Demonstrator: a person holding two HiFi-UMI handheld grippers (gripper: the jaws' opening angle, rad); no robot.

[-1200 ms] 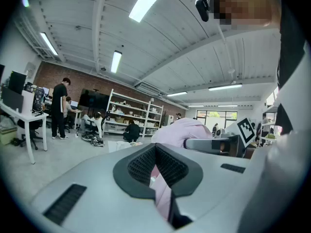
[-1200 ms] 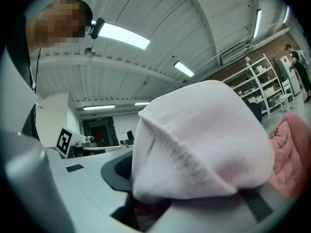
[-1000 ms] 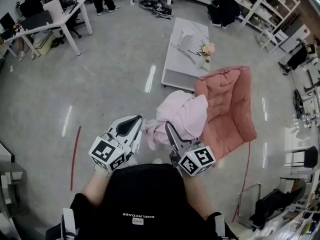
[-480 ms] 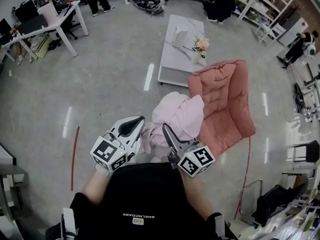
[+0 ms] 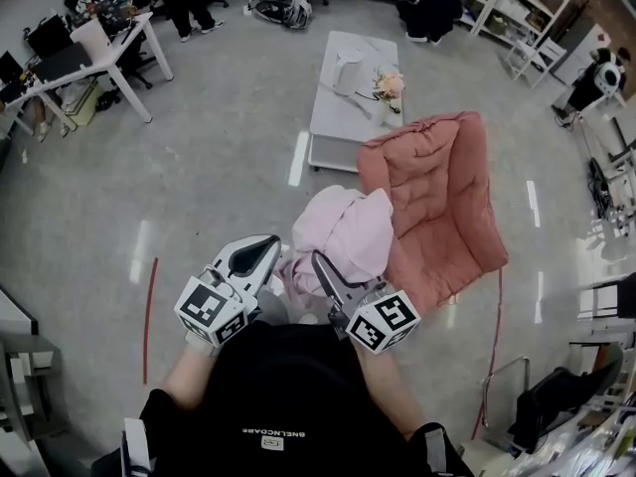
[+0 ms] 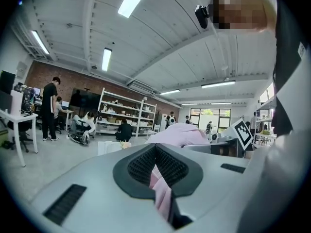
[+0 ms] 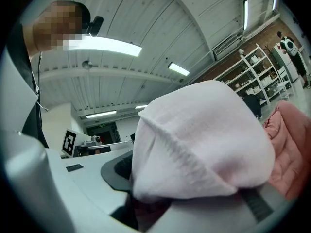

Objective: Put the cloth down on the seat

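My left gripper [image 5: 270, 249] is clamped tight on a fold of the pale pink cloth [image 5: 348, 232], and my right gripper [image 5: 320, 266] pinches a thicker bunch. The cloth hangs bundled at the pink armchair's [image 5: 437, 187] near edge and is not yet laid on the seat.

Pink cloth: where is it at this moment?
In the head view the pink cloth is bunched at centre, gripped by the left claw and right claw, at the pink chair's left edge, not yet on it.

We have brought the cloth [image 5: 348, 235] closer to the chair [image 5: 442, 202] — chair and low table [image 5: 343, 117] now lie further left in the head view.
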